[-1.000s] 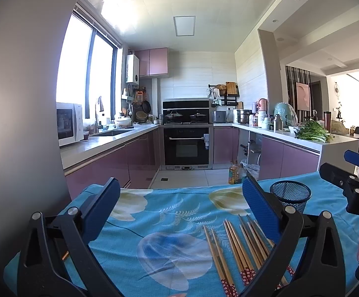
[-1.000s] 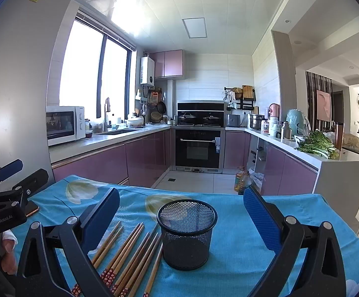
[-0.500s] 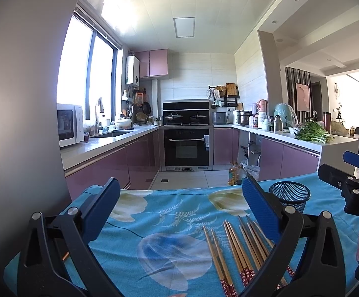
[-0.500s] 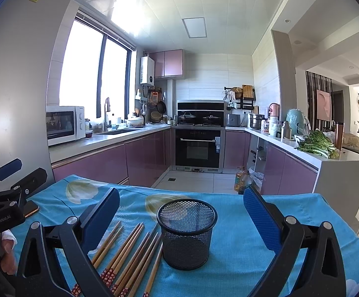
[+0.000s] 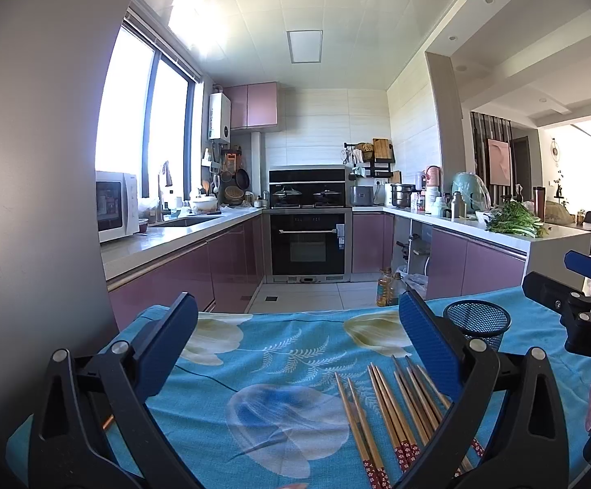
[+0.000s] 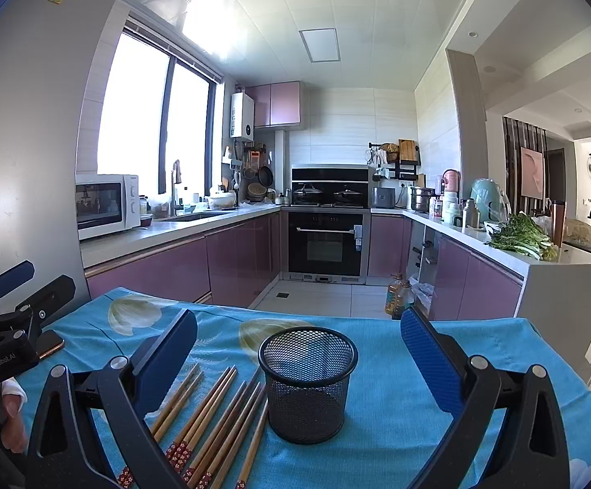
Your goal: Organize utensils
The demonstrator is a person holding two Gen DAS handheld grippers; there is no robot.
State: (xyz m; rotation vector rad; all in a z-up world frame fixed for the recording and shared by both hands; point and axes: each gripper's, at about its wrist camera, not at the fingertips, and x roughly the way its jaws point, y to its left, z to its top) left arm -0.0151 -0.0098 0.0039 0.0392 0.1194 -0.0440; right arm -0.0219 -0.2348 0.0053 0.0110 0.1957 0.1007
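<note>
Several wooden chopsticks (image 5: 393,411) with red patterned ends lie side by side on the blue floral tablecloth (image 5: 279,350); they also show in the right wrist view (image 6: 214,415). A black mesh cup (image 6: 308,383) stands upright and empty just right of them, also in the left wrist view (image 5: 478,324). My left gripper (image 5: 295,342) is open and empty above the cloth, left of the chopsticks. My right gripper (image 6: 299,350) is open and empty, its jaws either side of the cup, held back from it.
A phone (image 6: 49,348) lies on the cloth (image 6: 397,366) at the left. The table's far edge borders the kitchen floor, where oil bottles (image 6: 397,297) stand. Pink cabinets and counters run along both sides.
</note>
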